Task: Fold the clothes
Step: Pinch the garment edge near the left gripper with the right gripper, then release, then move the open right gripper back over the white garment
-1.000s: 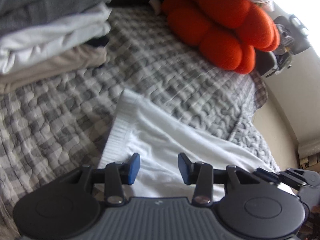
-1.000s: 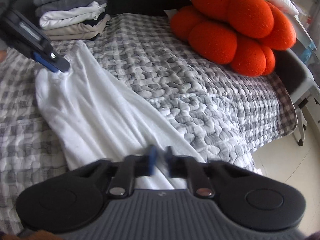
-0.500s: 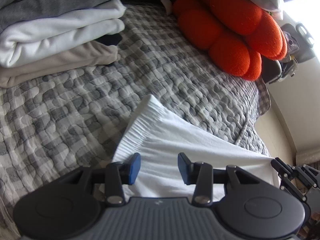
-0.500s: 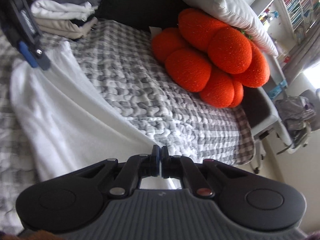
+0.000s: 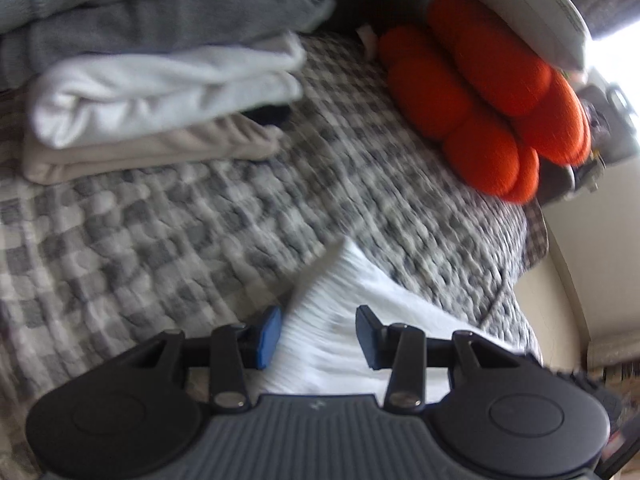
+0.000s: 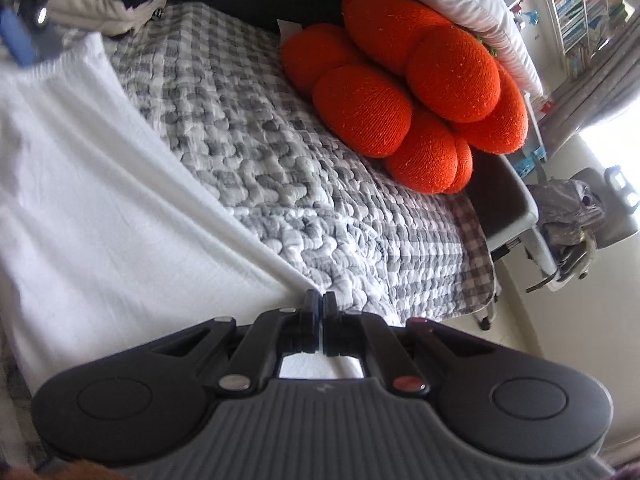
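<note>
A white garment is stretched above the grey checked quilt. My right gripper is shut on one corner of it. In the left wrist view the ribbed elastic end of the white garment lies between the blue pads of my left gripper, whose jaws stand apart, not pinching the cloth. The left gripper also shows at the far left edge of the right wrist view, at the garment's other end.
A stack of folded clothes sits at the back left of the bed. An orange flower-shaped cushion and a white pillow lie at the head. A chair with a bag stands beside the bed.
Both grippers have risen and moved toward the folded stack, lifting the white garment off the quilt. The right gripper closed tighter on the corner. The left jaws stayed apart.
</note>
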`<state>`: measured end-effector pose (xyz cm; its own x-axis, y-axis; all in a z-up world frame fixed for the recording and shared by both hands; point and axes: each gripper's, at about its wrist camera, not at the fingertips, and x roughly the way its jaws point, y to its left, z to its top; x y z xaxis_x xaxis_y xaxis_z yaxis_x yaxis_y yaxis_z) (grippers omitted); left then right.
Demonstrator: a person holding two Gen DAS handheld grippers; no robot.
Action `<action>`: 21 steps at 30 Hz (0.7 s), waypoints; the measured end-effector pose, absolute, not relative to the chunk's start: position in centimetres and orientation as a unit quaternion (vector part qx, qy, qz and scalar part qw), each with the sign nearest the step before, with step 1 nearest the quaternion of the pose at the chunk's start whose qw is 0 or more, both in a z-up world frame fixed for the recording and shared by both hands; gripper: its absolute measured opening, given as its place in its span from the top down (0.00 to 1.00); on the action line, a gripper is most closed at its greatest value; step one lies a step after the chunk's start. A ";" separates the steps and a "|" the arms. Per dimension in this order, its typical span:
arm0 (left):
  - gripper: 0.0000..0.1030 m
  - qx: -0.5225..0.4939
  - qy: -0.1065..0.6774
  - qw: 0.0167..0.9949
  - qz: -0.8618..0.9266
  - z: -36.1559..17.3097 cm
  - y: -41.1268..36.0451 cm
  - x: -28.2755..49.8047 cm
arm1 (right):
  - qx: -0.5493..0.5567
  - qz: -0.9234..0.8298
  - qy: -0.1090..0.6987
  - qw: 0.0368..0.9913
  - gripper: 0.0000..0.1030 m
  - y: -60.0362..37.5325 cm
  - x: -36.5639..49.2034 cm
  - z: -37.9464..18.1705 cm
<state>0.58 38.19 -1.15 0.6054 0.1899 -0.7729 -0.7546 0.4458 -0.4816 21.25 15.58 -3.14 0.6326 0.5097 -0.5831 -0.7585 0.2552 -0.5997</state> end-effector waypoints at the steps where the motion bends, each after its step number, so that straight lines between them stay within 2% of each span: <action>1: 0.59 -0.438 0.321 0.783 0.303 -1.1 38.5 0.2 | -0.454 0.402 0.134 0.784 1.00 15.5 21.1 -3.2; 8: 0.59 -0.464 0.304 0.775 0.303 -0.9 39.5 -1.2 | -0.350 0.372 0.123 0.851 0.88 11.0 20.8 0.7; 10: 0.59 -0.467 0.298 0.777 0.298 -0.5 39.3 -1.3 | -0.297 0.361 0.148 0.871 0.77 7.7 21.2 1.9; 11: 0.59 -0.467 0.295 0.780 0.293 -0.1 39.1 -1.3 | -0.267 0.355 0.164 0.881 0.60 5.9 21.4 2.4; 12: 0.59 -0.466 0.293 0.784 0.287 0.3 38.8 -1.3 | -0.229 0.353 0.191 0.887 0.56 3.7 21.5 2.6; 16: 0.59 -0.444 0.290 0.806 0.261 1.9 36.4 -0.8 | -0.146 0.388 0.264 0.871 0.56 -3.8 20.3 1.4; 21: 0.58 -0.410 0.306 0.831 0.217 2.6 32.1 -0.3 | -0.176 0.426 0.296 0.837 0.56 -6.3 17.1 -1.5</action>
<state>-0.26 32.11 2.60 0.7184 0.1100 -0.6868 -0.6123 0.5686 -0.5493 17.06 -6.33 -1.47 0.4617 0.6091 -0.6448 -0.8173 0.5747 -0.0423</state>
